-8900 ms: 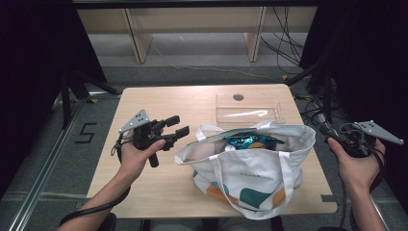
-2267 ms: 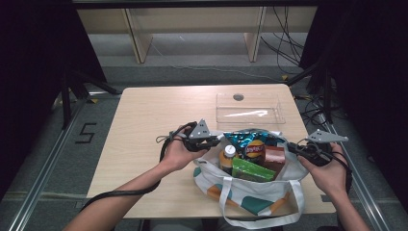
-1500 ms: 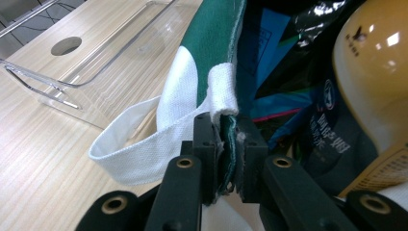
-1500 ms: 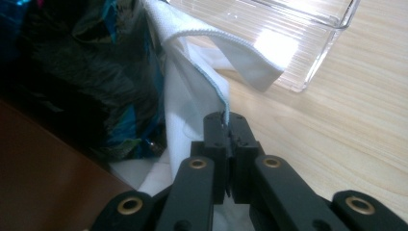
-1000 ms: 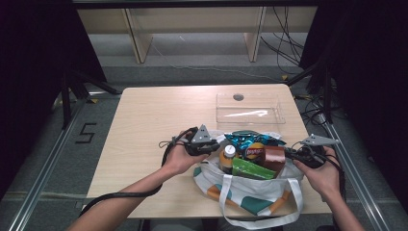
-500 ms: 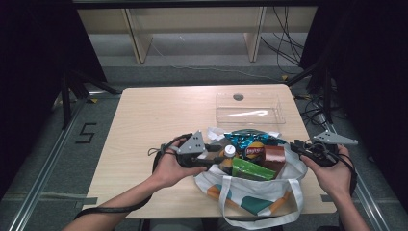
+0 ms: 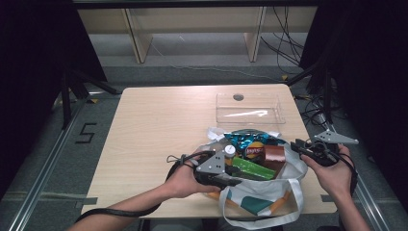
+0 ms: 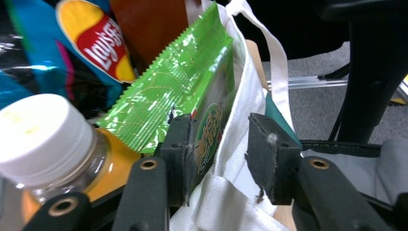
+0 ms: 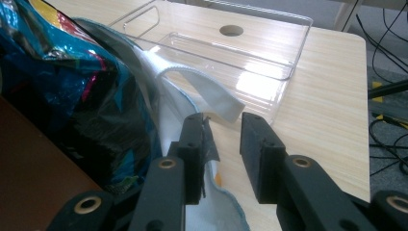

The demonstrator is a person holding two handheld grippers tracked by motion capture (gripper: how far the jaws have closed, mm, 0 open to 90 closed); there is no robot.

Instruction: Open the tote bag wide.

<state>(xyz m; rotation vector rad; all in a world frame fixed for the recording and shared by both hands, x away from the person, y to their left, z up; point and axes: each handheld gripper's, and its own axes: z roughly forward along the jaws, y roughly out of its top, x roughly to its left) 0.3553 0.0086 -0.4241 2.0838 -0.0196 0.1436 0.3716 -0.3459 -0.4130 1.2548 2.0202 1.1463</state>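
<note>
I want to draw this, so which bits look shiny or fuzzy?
High view: dark around the edges, the table lit evenly, a white glint on the clear tray. Left gripper view: the bottle cap is close and fuzzy, the green packet glints. Right gripper view: glare on the clear tray's wall, the blue chip bag blurry.

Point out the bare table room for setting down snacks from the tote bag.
The table is bare left of the tote bag and clear tray, back to its far edge. A narrow strip separates tray and bag. The near right corner is crowded by the bag and both claws.
</note>
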